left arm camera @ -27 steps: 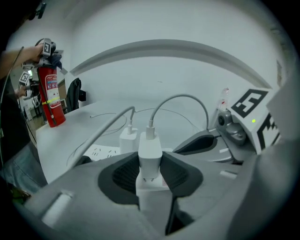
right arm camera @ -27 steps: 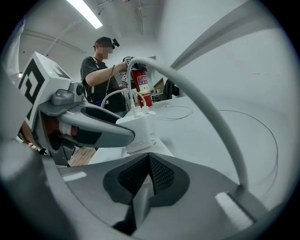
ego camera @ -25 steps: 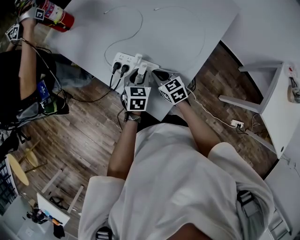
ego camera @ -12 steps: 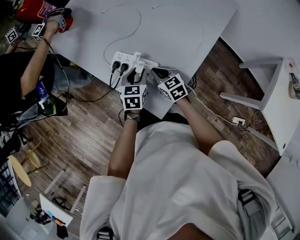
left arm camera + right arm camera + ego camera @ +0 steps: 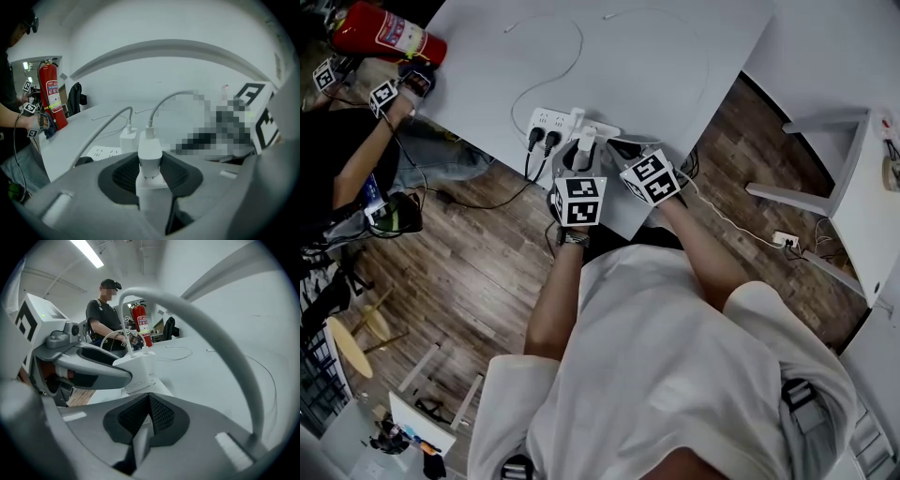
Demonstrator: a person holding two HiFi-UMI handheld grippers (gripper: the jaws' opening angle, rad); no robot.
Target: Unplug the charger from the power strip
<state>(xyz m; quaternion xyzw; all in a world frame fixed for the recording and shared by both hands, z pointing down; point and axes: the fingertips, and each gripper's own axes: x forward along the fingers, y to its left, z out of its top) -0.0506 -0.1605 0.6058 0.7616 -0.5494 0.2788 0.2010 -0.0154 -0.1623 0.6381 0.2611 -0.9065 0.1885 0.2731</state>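
A white power strip [image 5: 546, 119] lies near the front edge of the white table [image 5: 675, 56]. A white charger [image 5: 587, 136] with a white cable stands on the strip's right part. My left gripper [image 5: 581, 152] is shut on it. In the left gripper view, the charger [image 5: 150, 150] sits between the pads of the left gripper [image 5: 150, 164], and its metal prongs show just below its body. My right gripper [image 5: 617, 148] is at the strip's right end. In the right gripper view, the right gripper [image 5: 149, 414] has its pads together, close beside the charger [image 5: 136, 373].
A second white charger [image 5: 127, 138] and two black plugs [image 5: 542, 139] sit further along the strip. A red fire extinguisher [image 5: 384, 33] lies at the table's far left, beside another person [image 5: 352, 159] with grippers. A white stool [image 5: 853, 159] stands at the right.
My two grippers have stayed on the strip and charger. The other person's hand has come away from the fire extinguisher and dropped lower at the left.
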